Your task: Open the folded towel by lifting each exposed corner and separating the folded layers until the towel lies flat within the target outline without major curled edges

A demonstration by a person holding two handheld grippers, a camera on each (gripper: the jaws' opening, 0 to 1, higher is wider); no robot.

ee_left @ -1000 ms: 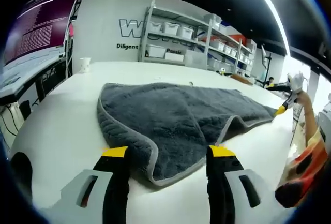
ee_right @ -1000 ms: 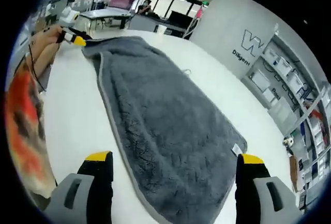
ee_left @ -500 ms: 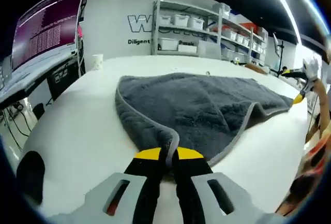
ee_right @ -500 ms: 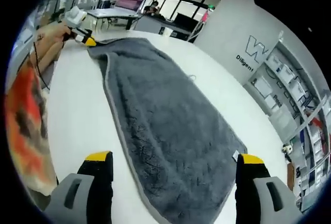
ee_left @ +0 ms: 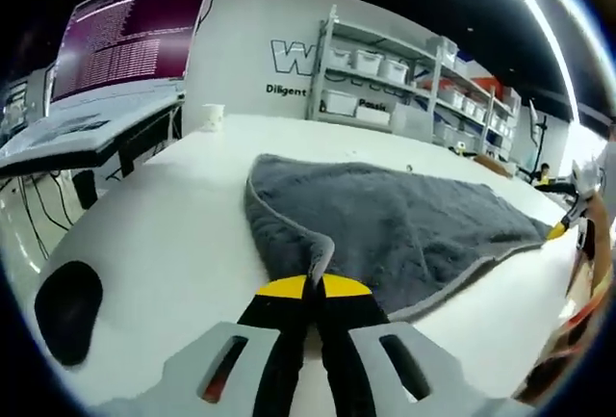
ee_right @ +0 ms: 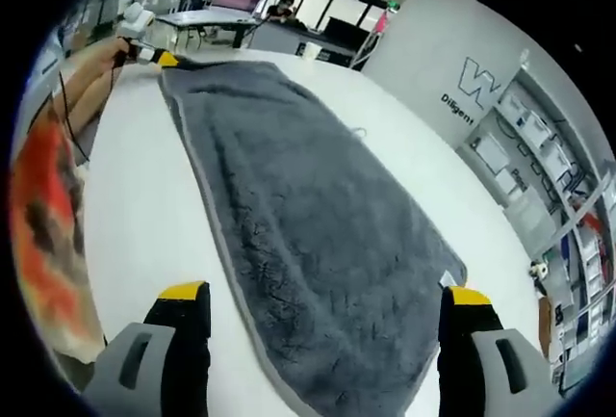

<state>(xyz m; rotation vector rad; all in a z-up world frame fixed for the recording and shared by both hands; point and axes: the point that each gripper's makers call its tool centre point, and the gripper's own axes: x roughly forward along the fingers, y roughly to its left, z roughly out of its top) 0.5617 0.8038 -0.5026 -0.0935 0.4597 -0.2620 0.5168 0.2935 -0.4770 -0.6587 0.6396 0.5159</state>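
Observation:
A dark grey towel with a pale grey hem lies spread on a white table. My left gripper is shut on the towel's near corner, which stands pinched up between the yellow-tipped jaws. In the right gripper view the same towel runs lengthwise away from me, with a small white tag at its near right corner. My right gripper hangs open above that near end, nothing between its jaws. The left gripper shows at the towel's far corner. The right gripper appears at the far right.
A large monitor stands at the left on a side desk. A white cup sits near the table's far edge. Shelving with white bins lines the back wall. A person's orange-patterned sleeve borders the table.
The left gripper went from open around the towel corner to shut on it, then drew the corner toward itself, stretching the towel. The right gripper stayed open.

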